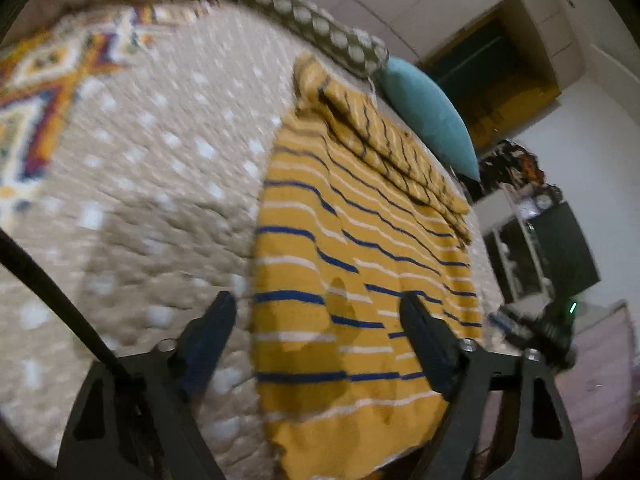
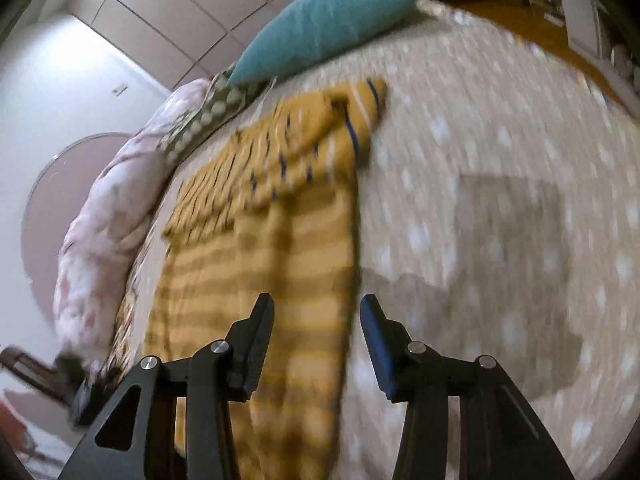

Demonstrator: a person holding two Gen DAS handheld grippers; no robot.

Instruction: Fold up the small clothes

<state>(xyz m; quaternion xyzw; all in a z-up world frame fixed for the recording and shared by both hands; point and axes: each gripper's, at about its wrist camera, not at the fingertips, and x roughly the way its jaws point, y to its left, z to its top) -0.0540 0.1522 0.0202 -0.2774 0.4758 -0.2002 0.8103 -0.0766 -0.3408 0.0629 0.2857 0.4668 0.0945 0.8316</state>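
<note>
A beige bedspread (image 1: 160, 168) with white dots covers the bed, and a bright diamond pattern (image 1: 36, 92) in orange, red and blue shows at its far left in the left wrist view. Along the far edge lie a green bolster with pale circles (image 1: 316, 24) and a teal pillow (image 1: 432, 116), just beside each other. In the right wrist view a pink flowered quilt (image 2: 104, 232) is bunched at the bed's left side, next to the bolster (image 2: 200, 120) and pillow (image 2: 324, 28). Dark shelves and clutter (image 1: 536, 240) stand beyond the bed.

Both views are smeared by motion, the right one more so; there the shirt's stripes blur to dull bands. A thin black rod (image 1: 52, 300) crosses the lower left of the left view; what it belongs to I cannot tell. The shirt's near hem runs off behind the tongs in both views.

The yellow striped shirt (image 1: 360, 280) lies flat on the bedspread, a sleeve folded across its far part. The left gripper (image 1: 320, 316) is spread wide above the shirt's near left portion, one finger over the bedspread, one over the cloth, pinching nothing. The right gripper (image 2: 316, 320) is parted too, hanging over the shirt's (image 2: 272, 264) right edge with nothing between its fingers.
</note>
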